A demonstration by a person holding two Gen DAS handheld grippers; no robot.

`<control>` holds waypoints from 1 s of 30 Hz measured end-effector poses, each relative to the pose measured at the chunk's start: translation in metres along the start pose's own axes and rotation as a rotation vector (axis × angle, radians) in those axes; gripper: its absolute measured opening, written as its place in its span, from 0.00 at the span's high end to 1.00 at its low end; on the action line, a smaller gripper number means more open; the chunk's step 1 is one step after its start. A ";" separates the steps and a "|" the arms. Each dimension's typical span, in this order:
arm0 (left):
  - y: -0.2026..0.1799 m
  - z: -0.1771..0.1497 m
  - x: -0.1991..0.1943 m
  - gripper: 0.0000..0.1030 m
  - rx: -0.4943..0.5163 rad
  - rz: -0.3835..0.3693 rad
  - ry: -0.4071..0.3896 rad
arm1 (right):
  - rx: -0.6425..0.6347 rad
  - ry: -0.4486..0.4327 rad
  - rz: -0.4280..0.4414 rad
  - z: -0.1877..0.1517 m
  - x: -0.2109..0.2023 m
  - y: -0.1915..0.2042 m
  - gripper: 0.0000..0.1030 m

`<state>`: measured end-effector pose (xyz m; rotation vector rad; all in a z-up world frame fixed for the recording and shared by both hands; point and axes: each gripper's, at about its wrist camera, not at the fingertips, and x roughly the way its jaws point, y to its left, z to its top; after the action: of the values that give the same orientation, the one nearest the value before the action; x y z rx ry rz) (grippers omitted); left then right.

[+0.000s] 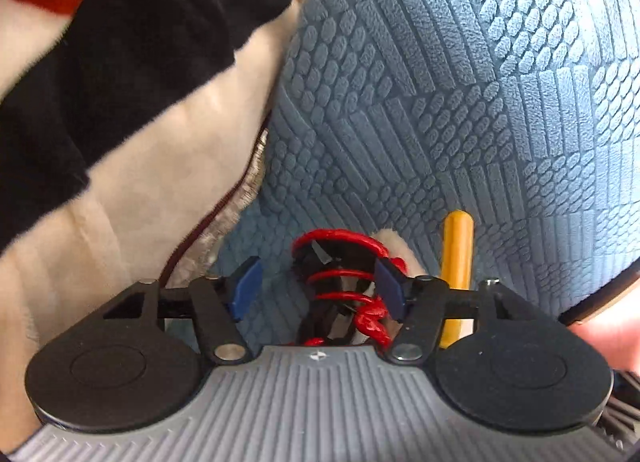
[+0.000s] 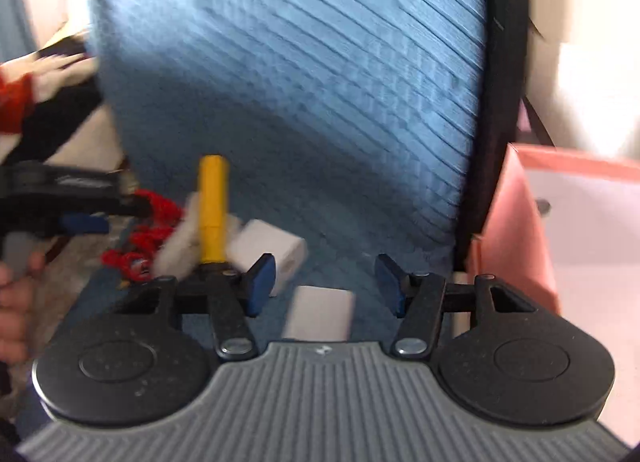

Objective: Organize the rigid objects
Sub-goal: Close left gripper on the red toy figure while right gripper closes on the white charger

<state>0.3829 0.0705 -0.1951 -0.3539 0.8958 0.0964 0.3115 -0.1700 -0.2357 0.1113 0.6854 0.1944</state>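
In the left wrist view my left gripper (image 1: 316,290) hangs over a black object wound with red coiled cord (image 1: 340,286) on the blue cushion. The object stands between the blue pads; the right pad touches the cord and the left pad stays clear, so the gripper is open. A yellow cylinder (image 1: 456,254) lies just to the right. My right gripper (image 2: 325,282) is open above a small white block (image 2: 320,312), without touching it. A second white block (image 2: 272,250), the yellow cylinder (image 2: 214,206) and the red cord (image 2: 148,222) lie to its left.
A blue textured sofa cushion (image 1: 440,82) fills the background. A striped black, cream and red blanket (image 1: 120,82) lies at the left. A pink open box (image 2: 520,222) stands at the right of the right wrist view, and a hand shows at that view's left edge.
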 end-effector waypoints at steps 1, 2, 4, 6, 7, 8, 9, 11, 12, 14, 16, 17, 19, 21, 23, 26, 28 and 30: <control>0.000 0.001 0.001 0.36 -0.005 -0.007 -0.001 | 0.029 0.020 0.009 0.002 0.004 -0.005 0.43; 0.000 0.001 0.003 0.37 -0.003 -0.008 -0.003 | 0.052 0.041 0.030 0.003 0.008 -0.010 0.43; 0.000 0.003 0.005 0.37 -0.013 -0.003 -0.004 | 0.082 0.061 0.059 0.004 0.012 -0.015 0.44; 0.004 0.002 0.004 0.37 -0.038 -0.003 -0.003 | 0.066 0.066 0.042 0.003 0.014 -0.012 0.43; 0.006 0.002 0.004 0.37 -0.051 -0.001 -0.006 | 0.056 0.073 0.040 0.002 0.016 -0.011 0.43; 0.008 0.002 0.003 0.37 -0.059 0.003 -0.005 | 0.051 0.085 0.044 0.001 0.018 -0.009 0.43; 0.009 0.002 0.002 0.37 -0.062 0.000 0.000 | 0.048 0.100 0.049 0.000 0.020 -0.008 0.43; 0.008 0.002 0.003 0.37 -0.048 -0.011 0.021 | 0.041 0.122 0.044 -0.004 0.024 -0.005 0.43; 0.007 0.002 0.003 0.37 -0.033 -0.008 0.038 | 0.032 0.128 0.038 -0.005 0.026 -0.004 0.43; 0.004 -0.002 0.006 0.34 -0.011 0.011 0.054 | 0.008 0.156 0.030 -0.008 0.030 -0.001 0.43; 0.004 -0.002 0.008 0.32 -0.013 0.013 0.052 | -0.014 0.195 0.029 -0.012 0.036 0.002 0.44; 0.004 -0.002 0.009 0.32 -0.006 0.014 0.050 | -0.008 0.206 0.030 -0.012 0.039 0.002 0.44; 0.002 -0.001 0.011 0.31 0.010 0.015 0.042 | -0.013 0.216 0.028 -0.014 0.044 0.006 0.44; 0.002 -0.003 0.014 0.31 -0.002 -0.004 0.050 | -0.047 0.214 0.024 -0.016 0.049 0.009 0.42; 0.004 -0.004 0.021 0.28 -0.026 -0.024 0.062 | -0.094 0.207 0.008 -0.017 0.051 0.012 0.42; 0.006 -0.006 0.028 0.28 -0.050 -0.053 0.089 | -0.129 0.202 -0.002 -0.020 0.053 0.017 0.46; 0.005 -0.008 0.038 0.29 -0.055 -0.066 0.134 | -0.122 0.197 0.001 -0.022 0.052 0.019 0.52; 0.005 -0.011 0.044 0.29 -0.059 -0.052 0.136 | -0.109 0.199 0.002 -0.023 0.051 0.019 0.53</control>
<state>0.4012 0.0691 -0.2368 -0.4422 1.0188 0.0510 0.3325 -0.1392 -0.2821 -0.0127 0.8710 0.2466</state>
